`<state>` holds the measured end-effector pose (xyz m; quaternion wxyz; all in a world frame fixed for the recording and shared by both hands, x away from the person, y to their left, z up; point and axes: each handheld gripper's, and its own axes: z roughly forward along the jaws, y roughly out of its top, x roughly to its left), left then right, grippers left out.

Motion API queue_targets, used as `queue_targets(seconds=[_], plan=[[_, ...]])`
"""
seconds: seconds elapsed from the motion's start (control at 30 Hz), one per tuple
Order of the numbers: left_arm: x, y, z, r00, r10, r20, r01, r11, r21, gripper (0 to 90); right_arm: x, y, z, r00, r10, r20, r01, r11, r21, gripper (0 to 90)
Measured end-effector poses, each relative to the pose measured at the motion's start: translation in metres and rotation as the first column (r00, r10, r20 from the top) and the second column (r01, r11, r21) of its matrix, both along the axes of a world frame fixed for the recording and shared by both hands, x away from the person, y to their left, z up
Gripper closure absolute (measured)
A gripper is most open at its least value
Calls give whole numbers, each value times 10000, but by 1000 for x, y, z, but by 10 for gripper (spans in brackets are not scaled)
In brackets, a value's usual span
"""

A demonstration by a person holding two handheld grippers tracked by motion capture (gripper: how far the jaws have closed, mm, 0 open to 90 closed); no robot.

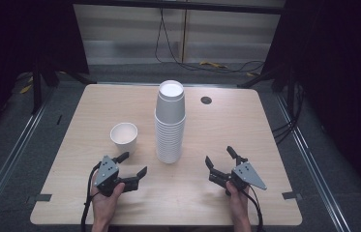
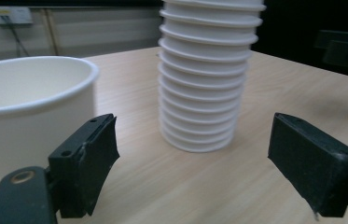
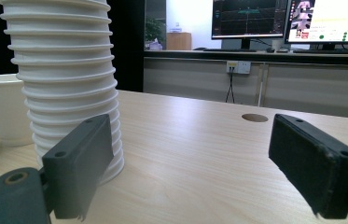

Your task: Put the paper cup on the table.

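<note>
Both hands come in from the near edge of the wooden table [image 1: 246, 125], each wrapped around a gripper and resting low on the tabletop, forearms running straight back toward the person.

Biggest thing on the table is the tall stack of white paper cups [image 1: 170, 123], nested mouth-up and standing upright at the middle; in the left gripper view the stack's ribbed rims [image 2: 206, 74] rise straight ahead between the two black jaws, well beyond them and untouched.

Next in size, a single white paper cup [image 1: 124, 137] stands upright just left of the stack, apart from it, mouth open to the ceiling. It sits just beyond the left gripper [image 1: 133, 164], close to the outer jaw's tip.

That left gripper is angled up and to the right, toward the gap between single cup and stack, jaws spread wide, nothing between them. The left hand [image 1: 104, 200] grips it from behind, knuckles low.

Over on the right, the right gripper [image 1: 220, 158] points up and to the left toward the base of the stack, near it but clear of it, jaws likewise wide apart and empty. The right hand [image 1: 238, 200] holds it from the near side, cable trailing back.

Far right of the stack, a small dark cable hole [image 1: 206, 100] marks the tabletop.
</note>
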<state>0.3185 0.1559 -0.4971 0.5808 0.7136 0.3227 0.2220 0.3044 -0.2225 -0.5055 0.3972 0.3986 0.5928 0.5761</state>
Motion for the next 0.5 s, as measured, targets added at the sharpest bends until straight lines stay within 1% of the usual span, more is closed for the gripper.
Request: queue_targets(seconds=[0.03,0.07,0.1,0.13,0.17,0.2,0.23,0.3,0.33,0.37,0.43,0.5], plan=[[-1,-4,0,10000,32,54,-33,10000,35,156,0,0,0,10000,0,1,0,10000,-3,134],[-2,-7,-1,10000,12,-12,-12,10000,-40,156,0,0,0,10000,0,0,0,10000,-1,135],[-2,-10,-1,9999,91,84,-90,9999,-103,157,0,0,0,10000,-4,0,4,10000,-3,135],[-3,-12,-1,10000,1,83,1,9997,-251,157,0,0,0,10000,0,2,0,10000,-2,134],[-3,-15,-1,9999,-34,147,37,9999,-156,157,0,0,0,10000,1,-1,-1,10000,0,134],[-3,-17,-2,9998,1,174,-1,10000,31,157,0,0,0,10000,1,-1,-1,10000,-1,135],[-4,-20,-3,9999,24,122,-24,10000,-45,156,0,0,0,10000,4,15,-4,10000,-10,135],[-4,-22,-5,9998,-205,27,205,9998,-88,157,0,0,0,10000,0,0,0,10000,0,135],[-5,-23,-6,9998,-205,85,204,9998,64,158,0,0,0,10000,1,1,-1,10000,-3,134],[-6,-24,-6,9998,-173,83,173,9998,-57,158,0,0,0,10000,-2,-1,2,10000,-2,134],[-8,-25,-8,9995,-273,153,276,9994,-220,158,0,0,0,10000,0,0,0,10000,-2,135],[-8,-27,-10,9997,-182,155,183,9998,-72,158,0,0,0,10000,0,1,0,10000,0,135]])
